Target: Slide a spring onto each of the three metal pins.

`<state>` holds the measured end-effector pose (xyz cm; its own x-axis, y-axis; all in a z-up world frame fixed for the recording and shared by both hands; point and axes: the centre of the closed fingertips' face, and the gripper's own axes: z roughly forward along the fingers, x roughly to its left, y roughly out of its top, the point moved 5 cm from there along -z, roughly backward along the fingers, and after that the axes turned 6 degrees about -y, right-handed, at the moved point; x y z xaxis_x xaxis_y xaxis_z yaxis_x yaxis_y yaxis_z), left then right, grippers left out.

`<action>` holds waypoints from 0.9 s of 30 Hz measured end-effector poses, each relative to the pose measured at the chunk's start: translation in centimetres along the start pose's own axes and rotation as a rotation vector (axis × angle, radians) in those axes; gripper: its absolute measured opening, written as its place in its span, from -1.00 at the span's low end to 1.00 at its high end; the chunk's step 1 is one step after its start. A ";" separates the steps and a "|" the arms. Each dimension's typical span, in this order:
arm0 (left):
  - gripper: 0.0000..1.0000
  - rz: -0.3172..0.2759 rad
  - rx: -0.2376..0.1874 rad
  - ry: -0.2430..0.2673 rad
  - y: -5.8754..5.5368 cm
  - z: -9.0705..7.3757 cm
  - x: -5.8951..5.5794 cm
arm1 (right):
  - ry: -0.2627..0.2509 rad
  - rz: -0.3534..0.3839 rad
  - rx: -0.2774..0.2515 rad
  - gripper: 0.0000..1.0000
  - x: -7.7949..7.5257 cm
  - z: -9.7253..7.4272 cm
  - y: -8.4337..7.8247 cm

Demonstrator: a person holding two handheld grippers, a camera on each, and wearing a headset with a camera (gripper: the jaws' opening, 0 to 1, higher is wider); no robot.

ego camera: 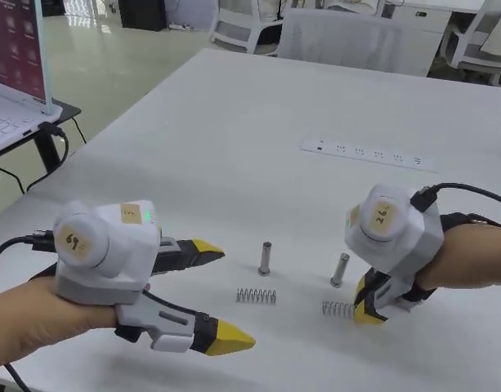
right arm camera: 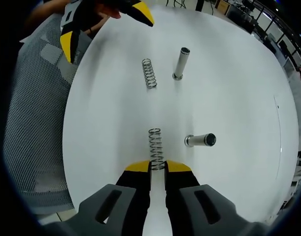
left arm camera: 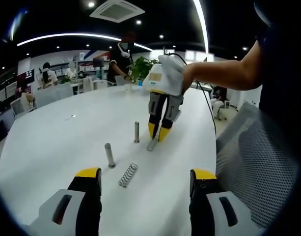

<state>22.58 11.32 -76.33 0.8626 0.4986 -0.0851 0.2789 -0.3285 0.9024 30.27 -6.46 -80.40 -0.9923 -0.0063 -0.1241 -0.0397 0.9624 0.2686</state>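
Between the yellow tips of the right gripper point(right arm camera: 157, 167), flat on the white table point(ego camera: 234, 122): first spring point(right arm camera: 156, 145), near end caught in the jaws, remaining coils stretching away over the tabletop. Jaws drawn in to a narrow slot, seemingly pinching those last coils. Just beyond that spring, toward the table's far side, an upright metal pin point(right arm camera: 200, 140), close but not touching. Further to the person's left, second spring point(ego camera: 257, 296) lying loose, with a second pin point(ego camera: 266, 258) standing just behind it. No spring on either pin yet.

Looks featherweight, thin-wired and bouncy: easy to squash, kink sideways or flick away under a hard squeeze. Probably slick on the smooth top and prone to rolling. Best taken across the coils near one end, lightly, leaving the far end open to line up over a pin's top. Gripped at the very end as now, may droop or swing once lifted.

Left gripper point(ego camera: 221, 294) low at the near left, jaws spread wide, empty, aimed toward second spring. Farther out, a white power strip point(ego camera: 369, 153), well apart from the work.
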 end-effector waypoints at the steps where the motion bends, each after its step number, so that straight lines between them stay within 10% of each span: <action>1: 0.38 0.000 -0.001 -0.001 0.0 0.0 0.0 | -0.002 0.002 0.000 -0.85 0.0 -0.1 0.1; 27: 0.05 0.088 -0.016 -0.086 2.0 1.1 -1.1 | 0.010 0.012 -0.096 -0.85 1.7 -5.2 3.7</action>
<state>22.64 9.20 -74.89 0.9165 0.3979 -0.0406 0.1944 -0.3545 0.9146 27.83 -4.35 -74.67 -0.9939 0.0016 -0.1107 -0.0386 0.9319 0.3606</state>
